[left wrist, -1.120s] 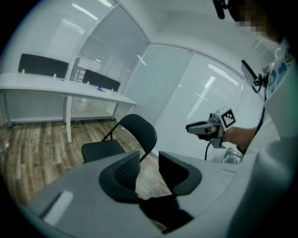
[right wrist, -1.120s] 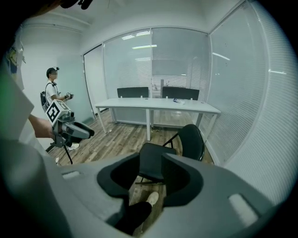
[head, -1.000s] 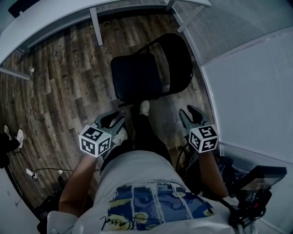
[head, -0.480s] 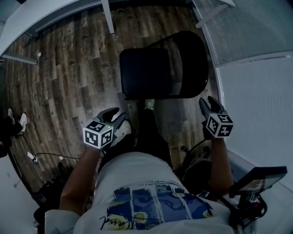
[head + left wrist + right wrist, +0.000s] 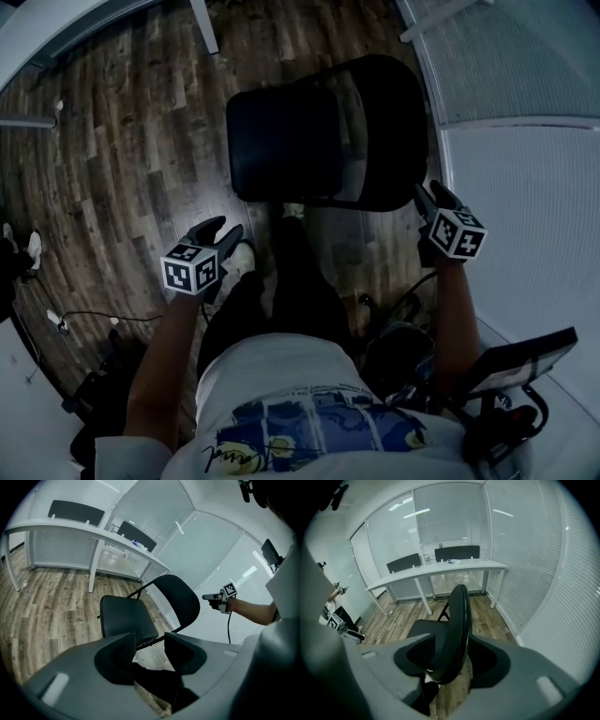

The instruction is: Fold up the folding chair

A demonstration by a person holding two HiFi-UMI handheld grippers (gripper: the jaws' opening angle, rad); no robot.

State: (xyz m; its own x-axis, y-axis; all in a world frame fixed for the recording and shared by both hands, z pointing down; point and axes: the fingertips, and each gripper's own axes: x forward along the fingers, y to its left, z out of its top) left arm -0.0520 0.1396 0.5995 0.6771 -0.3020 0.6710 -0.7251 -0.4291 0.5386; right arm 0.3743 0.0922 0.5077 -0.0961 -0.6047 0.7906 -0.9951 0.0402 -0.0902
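A black folding chair stands unfolded on the wood floor, with its seat (image 5: 281,141) to the left and its backrest (image 5: 394,131) to the right. My right gripper (image 5: 428,195) is at the backrest's near right edge. In the right gripper view the backrest (image 5: 458,620) runs edge-on between the jaws; they have just been opening and stand wide, not pressing on it. My left gripper (image 5: 222,232) hangs short of the seat's front left corner. Its jaws (image 5: 150,648) have also been opening, and nothing is between them. The seat (image 5: 126,616) lies beyond them.
A long white desk (image 5: 70,529) with thin legs runs along the far wall. A frosted glass wall (image 5: 525,141) stands close on the right. My own leg and shoe (image 5: 242,258) are between the grippers. Cables (image 5: 56,323) lie at the left. Another person (image 5: 335,611) stands far left.
Both grippers have moved toward the chair. The right one went out to the right, from beside my leg to the backrest's edge. Both pairs of jaws stand wider.
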